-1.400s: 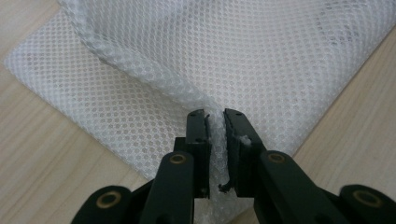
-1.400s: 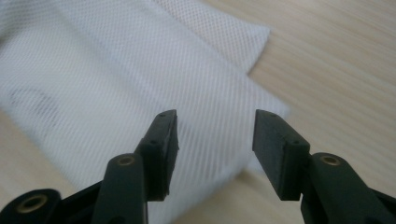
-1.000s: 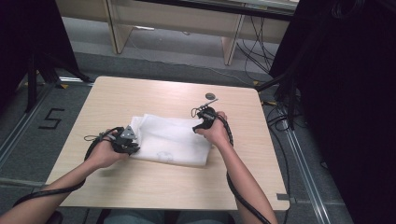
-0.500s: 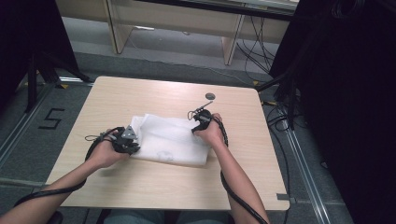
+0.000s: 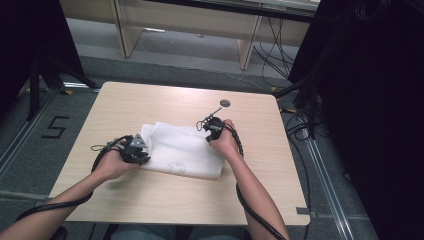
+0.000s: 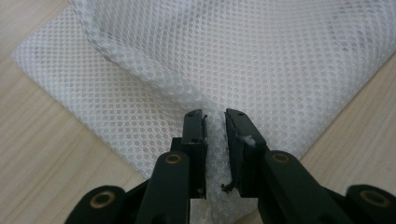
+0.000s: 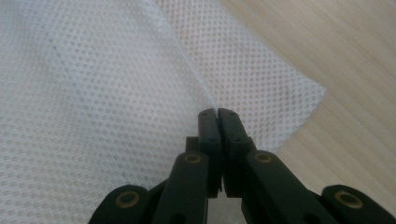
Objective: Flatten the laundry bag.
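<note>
the white mesh cloth lies flat on the tabletop. the left gripper pinches a bunched fold, jaws slightly apart around it. the right gripper (wide open a second ago) has just been closing and now clamps the cloth's edge.

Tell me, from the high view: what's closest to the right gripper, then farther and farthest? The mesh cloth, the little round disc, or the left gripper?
From the right gripper:
1. Mesh cloth, right under it.
2. Disc, just beyond on the table.
3. Left gripper, at the cloth's opposite edge.
</note>
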### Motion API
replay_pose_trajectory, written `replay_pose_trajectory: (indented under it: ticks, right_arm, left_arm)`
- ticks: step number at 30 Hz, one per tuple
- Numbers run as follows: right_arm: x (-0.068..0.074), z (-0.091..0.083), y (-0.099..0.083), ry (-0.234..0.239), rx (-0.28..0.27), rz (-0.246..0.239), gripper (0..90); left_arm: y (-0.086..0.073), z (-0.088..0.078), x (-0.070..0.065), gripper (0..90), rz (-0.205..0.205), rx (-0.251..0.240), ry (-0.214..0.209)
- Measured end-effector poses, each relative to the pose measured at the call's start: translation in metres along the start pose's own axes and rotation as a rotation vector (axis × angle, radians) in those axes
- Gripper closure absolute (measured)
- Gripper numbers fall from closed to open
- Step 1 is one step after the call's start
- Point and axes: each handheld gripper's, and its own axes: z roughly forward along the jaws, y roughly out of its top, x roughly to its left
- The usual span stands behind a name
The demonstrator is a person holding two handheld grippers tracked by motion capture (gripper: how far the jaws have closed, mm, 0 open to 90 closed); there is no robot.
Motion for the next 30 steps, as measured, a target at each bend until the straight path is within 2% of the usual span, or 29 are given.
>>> replay_pose_trajectory:
  ticks: [1, 2, 3, 4, 6, 7, 8, 13, 16, 19, 20, 21, 25, 26, 28, 29, 30]
  right_arm:
    - [0.000, -0.003, 0.000, 0.004, -0.006, 0.004, 89.6]
    - [0.000, -0.005, 0.000, -0.002, -0.022, -0.007, 89.6]
    - [0.001, -0.009, 0.000, 0.006, -0.018, 0.007, 89.6]
    - [0.001, -0.012, 0.000, 0.004, -0.031, -0.004, 89.6]
    - [0.002, -0.018, 0.000, 0.018, -0.046, 0.011, 89.6]
    - [0.001, -0.021, 0.000, 0.014, -0.061, -0.001, 89.6]
    - [0.003, -0.025, 0.000, 0.014, -0.066, 0.011, 89.6]
    - [0.004, -0.041, -0.001, 0.013, -0.099, -0.021, 89.6]
    - [0.006, -0.049, -0.004, 0.011, -0.116, -0.030, 89.6]
    - [0.007, -0.055, -0.006, 0.003, -0.125, -0.045, 89.6]
    - [0.006, -0.061, -0.008, -0.002, -0.141, -0.067, 89.6]
    - [0.007, -0.063, -0.009, 0.004, -0.133, -0.053, 89.6]
    - [0.010, -0.069, -0.013, 0.008, -0.154, -0.059, 89.6]
    - [0.013, -0.072, -0.015, 0.018, -0.158, -0.060, 89.5]
    - [0.016, -0.074, -0.017, 0.021, -0.179, -0.083, 89.5]
    - [0.019, -0.075, -0.019, 0.031, -0.184, -0.077, 89.5]
    - [0.021, -0.077, -0.021, 0.045, -0.180, -0.070, 89.5]
  left_arm:
    - [0.000, -0.001, 0.001, 76.9, 0.006, 0.008, -0.006]
    - [0.000, -0.002, 0.001, 76.2, -0.019, 0.007, -0.022]
    - [0.001, -0.003, 0.002, 74.8, -0.023, 0.006, -0.018]
    - [0.001, -0.004, 0.002, 72.1, -0.045, -0.006, -0.024]
    - [0.001, -0.007, 0.002, 64.4, -0.082, -0.044, -0.011]
    - [0.001, -0.011, 0.003, 61.8, -0.091, -0.060, -0.017]
    - [0.002, -0.016, 0.004, 58.7, -0.094, -0.086, -0.011]
    - [-0.001, -0.034, 0.005, 46.8, -0.144, -0.178, 0.006]
    - [-0.009, -0.043, 0.004, 44.2, -0.150, -0.207, 0.013]
    - [-0.015, -0.048, 0.002, 42.9, -0.158, -0.217, 0.005]
    - [-0.020, -0.051, 0.001, 42.6, -0.161, -0.227, 0.009]
    - [-0.025, -0.054, 0.000, 42.6, -0.162, -0.220, 0.004]
    - [-0.032, -0.057, -0.001, 42.4, -0.172, -0.228, 0.012]
    - [-0.033, -0.059, -0.001, 42.1, -0.182, -0.228, 0.023]
    - [-0.035, -0.061, 0.001, 41.7, -0.198, -0.234, 0.020]
    - [-0.035, -0.061, 0.002, 41.1, -0.201, -0.236, 0.019]
    - [-0.035, -0.060, 0.002, 40.3, -0.222, -0.251, 0.021]
